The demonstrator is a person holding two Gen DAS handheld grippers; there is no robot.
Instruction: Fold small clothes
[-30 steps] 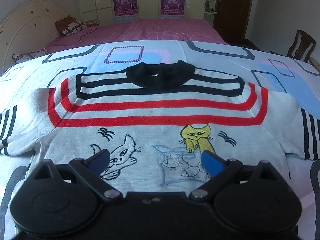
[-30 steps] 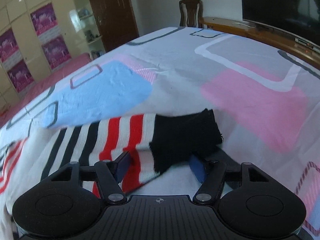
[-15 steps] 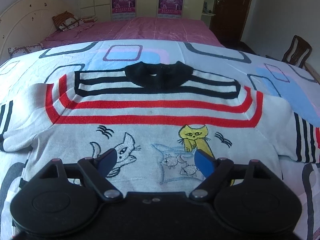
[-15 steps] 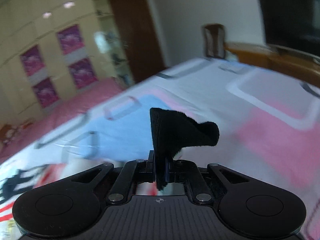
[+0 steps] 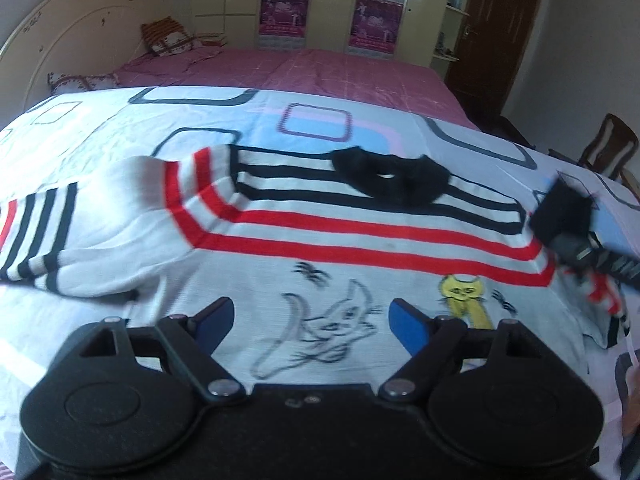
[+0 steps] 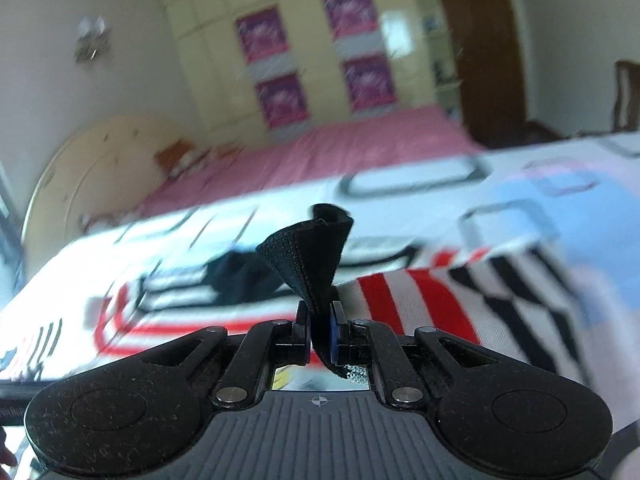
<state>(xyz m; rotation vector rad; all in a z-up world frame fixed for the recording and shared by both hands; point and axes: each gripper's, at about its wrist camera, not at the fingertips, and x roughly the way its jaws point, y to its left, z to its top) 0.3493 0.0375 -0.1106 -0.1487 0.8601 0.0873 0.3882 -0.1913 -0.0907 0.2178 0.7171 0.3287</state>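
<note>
The left claw [image 5: 311,322] is spread wide, its two blue-tipped fingers [image 5: 408,326] apart over the lower front of a small white sweater [image 5: 280,256] and holding nothing. Whether the tips touch the knit cannot be told. The sweater lies front up on a white bedsheet [image 5: 100,128] printed with grey, pink and blue rounded squares. Between the fingers, just ahead, sits a line-drawn white cat [image 5: 336,320]; a yellow cat [image 5: 460,296] lies just past the right finger. Farther ahead run two red stripes, then black ones, then the black collar [image 5: 392,180]. The sweater's sleeve on the left of the claw lies out flat, with black and red bands near its end.

The right claw [image 6: 320,334] is pinched narrow on the black cuff [image 6: 312,256] of the other sleeve, which stands up from between its fingers as a folded fan of ribbed knit. Ahead and to the right of that claw the sleeve's red, white and black stripes trail back, lifted off the sheet. In the left wrist view this claw [image 5: 576,246] and cuff [image 5: 560,212] show at the far right, over the sweater's shoulder and near the end of the red stripes. That view is blurred.

Beyond both claws lies a pink bedspread [image 5: 320,68], with a cream headboard [image 5: 60,36] and a wardrobe [image 5: 320,0] behind.
</note>
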